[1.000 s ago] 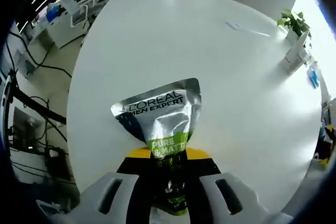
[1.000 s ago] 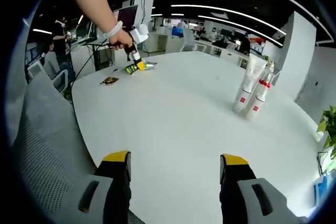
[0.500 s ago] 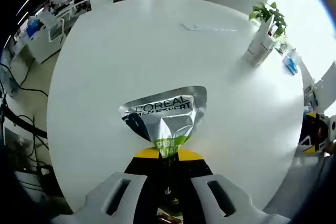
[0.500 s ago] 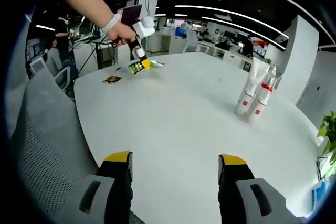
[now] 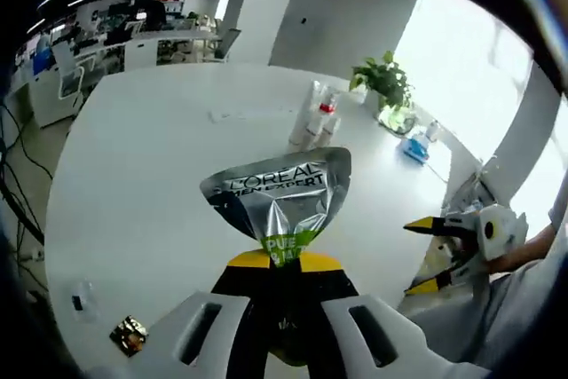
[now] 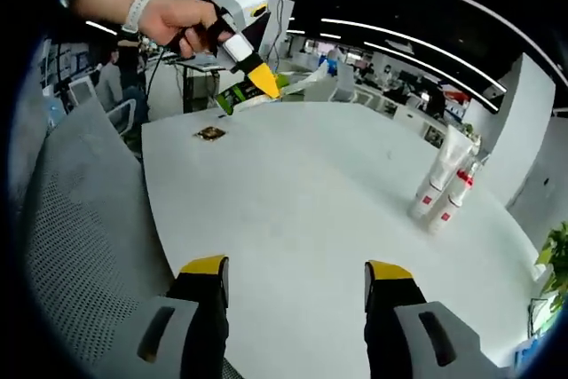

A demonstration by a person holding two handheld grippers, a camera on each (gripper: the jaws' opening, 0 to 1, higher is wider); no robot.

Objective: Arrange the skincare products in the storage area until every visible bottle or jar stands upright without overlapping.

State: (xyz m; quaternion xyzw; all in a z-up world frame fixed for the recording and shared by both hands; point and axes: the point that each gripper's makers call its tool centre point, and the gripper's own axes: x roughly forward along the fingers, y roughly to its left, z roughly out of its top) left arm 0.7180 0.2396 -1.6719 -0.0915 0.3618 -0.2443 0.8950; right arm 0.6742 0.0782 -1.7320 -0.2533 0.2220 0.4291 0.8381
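Note:
My left gripper (image 5: 282, 265) is shut on the green end of a silver L'Oreal tube (image 5: 277, 199), whose flat crimped end points up and away. In the right gripper view the same left gripper (image 6: 251, 67) hangs in a hand well above the white table (image 6: 293, 193), with the tube (image 6: 286, 92) sticking out of its jaws. Two white bottles with red labels (image 5: 315, 118) stand upright, close together at the far side of the table (image 5: 133, 184); they show again as the white bottles (image 6: 442, 187). My right gripper (image 6: 295, 277) is open over the near table edge, holding nothing.
A small brown packet (image 6: 211, 133) lies on the table near the left gripper, the same packet (image 5: 130, 335). A potted plant (image 5: 383, 84) and a blue item (image 5: 415, 148) sit beyond the bottles. A grey mesh chair (image 6: 71, 246) stands at the table's edge. The right gripper (image 5: 457, 252) enters from the right.
The left gripper has risen off the table with the tube and swung round, so the bottles, plant and right gripper have come into its view. The right gripper has barely moved.

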